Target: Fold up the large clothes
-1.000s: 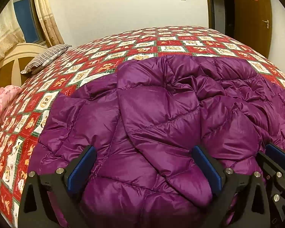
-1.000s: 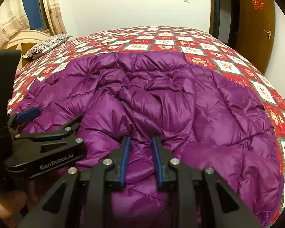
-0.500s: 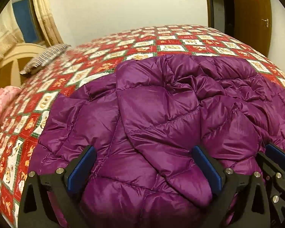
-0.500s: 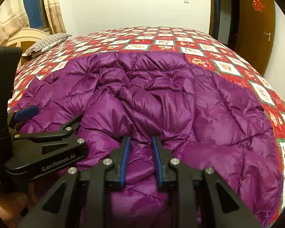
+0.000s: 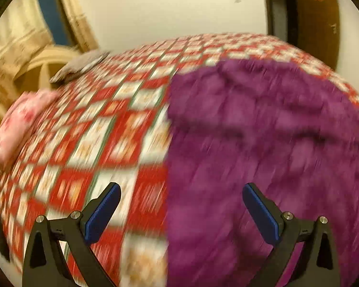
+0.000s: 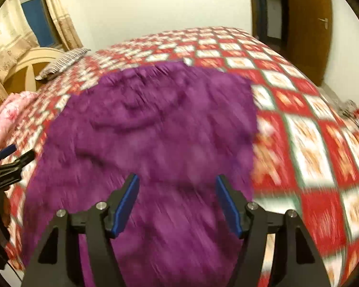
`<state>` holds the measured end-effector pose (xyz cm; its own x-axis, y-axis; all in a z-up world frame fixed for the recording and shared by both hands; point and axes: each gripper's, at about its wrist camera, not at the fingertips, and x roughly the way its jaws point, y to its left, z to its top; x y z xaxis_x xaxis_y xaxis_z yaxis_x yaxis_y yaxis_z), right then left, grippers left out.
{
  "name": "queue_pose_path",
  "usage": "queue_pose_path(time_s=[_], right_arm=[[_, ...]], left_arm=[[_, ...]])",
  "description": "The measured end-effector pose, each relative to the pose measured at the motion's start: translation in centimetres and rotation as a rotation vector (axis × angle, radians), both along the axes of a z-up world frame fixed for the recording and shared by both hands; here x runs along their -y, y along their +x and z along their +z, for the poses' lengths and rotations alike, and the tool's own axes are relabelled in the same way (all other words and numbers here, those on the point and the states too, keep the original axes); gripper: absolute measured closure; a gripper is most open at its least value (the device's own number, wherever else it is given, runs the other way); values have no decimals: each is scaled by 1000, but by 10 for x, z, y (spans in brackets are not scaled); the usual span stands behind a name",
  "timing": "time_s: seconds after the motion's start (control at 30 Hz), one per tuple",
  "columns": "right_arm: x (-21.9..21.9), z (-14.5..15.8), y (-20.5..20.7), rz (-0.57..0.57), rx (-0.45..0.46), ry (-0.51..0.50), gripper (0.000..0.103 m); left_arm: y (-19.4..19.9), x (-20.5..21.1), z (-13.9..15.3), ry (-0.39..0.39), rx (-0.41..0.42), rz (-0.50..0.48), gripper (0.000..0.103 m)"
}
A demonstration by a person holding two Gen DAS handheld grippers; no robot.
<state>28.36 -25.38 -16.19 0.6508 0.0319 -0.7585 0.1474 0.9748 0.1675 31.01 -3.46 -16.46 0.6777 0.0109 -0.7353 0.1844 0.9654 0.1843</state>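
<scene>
A purple quilted down jacket point(image 5: 263, 143) lies spread on a bed with a red and white patchwork cover point(image 5: 103, 138). Both views are motion-blurred. My left gripper point(image 5: 180, 211) is open and empty above the jacket's left edge, one finger over the cover, one over the jacket. My right gripper point(image 6: 177, 205) is open and empty above the jacket point(image 6: 155, 131) near its front part. The left gripper also shows in the right wrist view point(image 6: 4, 167) at the far left edge.
A striped pillow point(image 6: 62, 62) and a cream headboard point(image 5: 36, 69) stand at the back left. A pink floral cloth point(image 5: 16, 122) lies at the left edge of the bed. A brown door point(image 6: 306, 24) and curtains point(image 6: 57, 16) are beyond.
My right gripper has let go of the jacket fold and opened. Both grippers have pulled back and up from the jacket. The left one has shifted left, over the jacket's edge.
</scene>
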Motion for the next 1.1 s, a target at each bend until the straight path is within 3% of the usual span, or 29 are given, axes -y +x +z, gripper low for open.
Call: queue_pose_path(time_s=[0.13, 0.27, 0.47, 0.7, 0.73, 0.8, 0.83, 0.87, 0.97, 1.1], right_arm=[[8, -20, -61, -59, -51, 4, 34], [6, -32, -99, -86, -83, 5, 34], [-8, -46, -125, -81, -90, -3, 34], [-20, -54, -141, -84, -67, -16, 38], [-21, -55, -143, -87, -62, -17, 41], [-22, -56, -144, -90, -52, -11, 63], [-24, -55, -145, -79, -47, -5, 71], [-25, -54, -145, -62, -41, 14, 89], [-24, -48, -147, -43, -23, 64, 95], [-19, -23, -161, -33, 67, 112, 97]], left_arm=[[-44, -35, -22, -38, -55, 55, 1], [-62, -44, -35, -97, -94, 70, 1], [-77, -35, -44, -70, -88, 30, 1], [-100, -38, -50, -131, -101, -21, 4], [-103, -37, -51, -157, -105, -39, 18], [-110, -31, -48, -171, -91, -75, 41], [-112, -27, -46, -168, -86, -109, 66], [-115, -22, -44, -165, -87, -142, 85], [-122, -17, -29, -137, -46, -188, 96], [-132, -32, 14, -204, 45, -208, 98]])
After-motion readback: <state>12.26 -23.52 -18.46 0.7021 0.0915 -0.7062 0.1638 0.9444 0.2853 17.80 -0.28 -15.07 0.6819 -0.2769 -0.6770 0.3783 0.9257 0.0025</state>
